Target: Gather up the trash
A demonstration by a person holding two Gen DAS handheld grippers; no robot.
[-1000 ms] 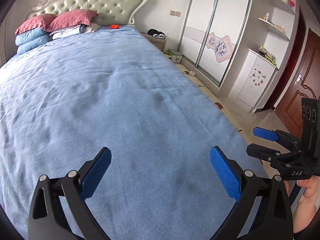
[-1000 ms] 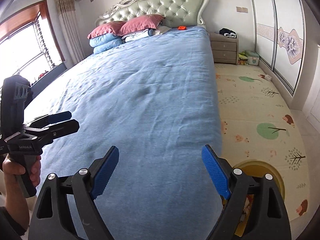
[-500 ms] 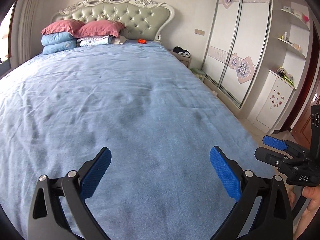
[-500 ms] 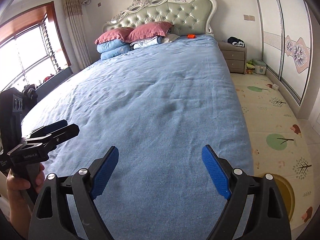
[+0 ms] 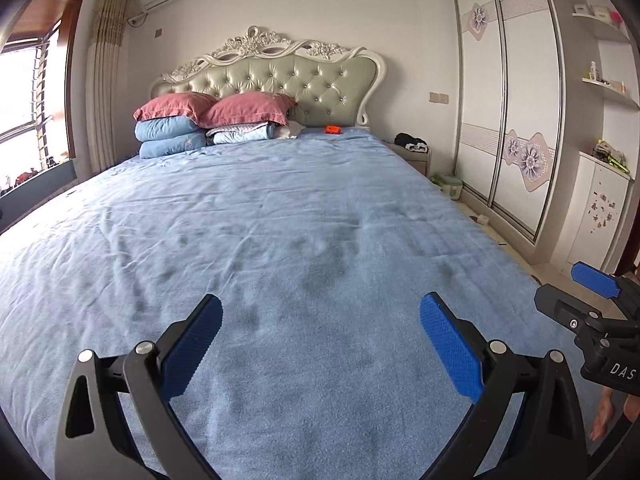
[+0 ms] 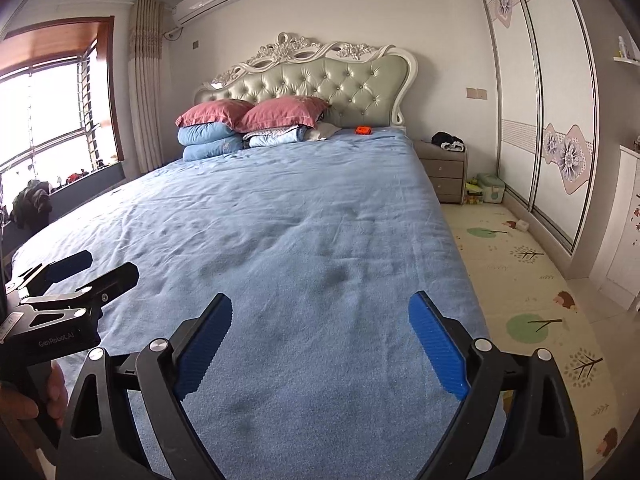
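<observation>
both my left claw point(image 5: 320, 336) and right claw point(image 6: 320, 332) gape empty over the blue bed point(image 5: 280, 220), the right just widening; a small orange thing point(image 5: 333, 129), maybe trash, lies by the headboard point(image 5: 304, 84).

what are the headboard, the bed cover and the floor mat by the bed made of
Headboard: looks like padded leather or faux leather, pale green with a slight sheen, button-tufted in diamonds; its carved frame seems painted wood or resin, which one is unclear.
Bed cover: soft woven or brushed fabric, matte blue, with fine wrinkles and dents.
Floor mat: probably foam or vinyl, smooth and printed with cartoon trees.

Blue bed point(image 5: 280, 220), 2 pink pillows point(image 5: 212, 108)
</observation>
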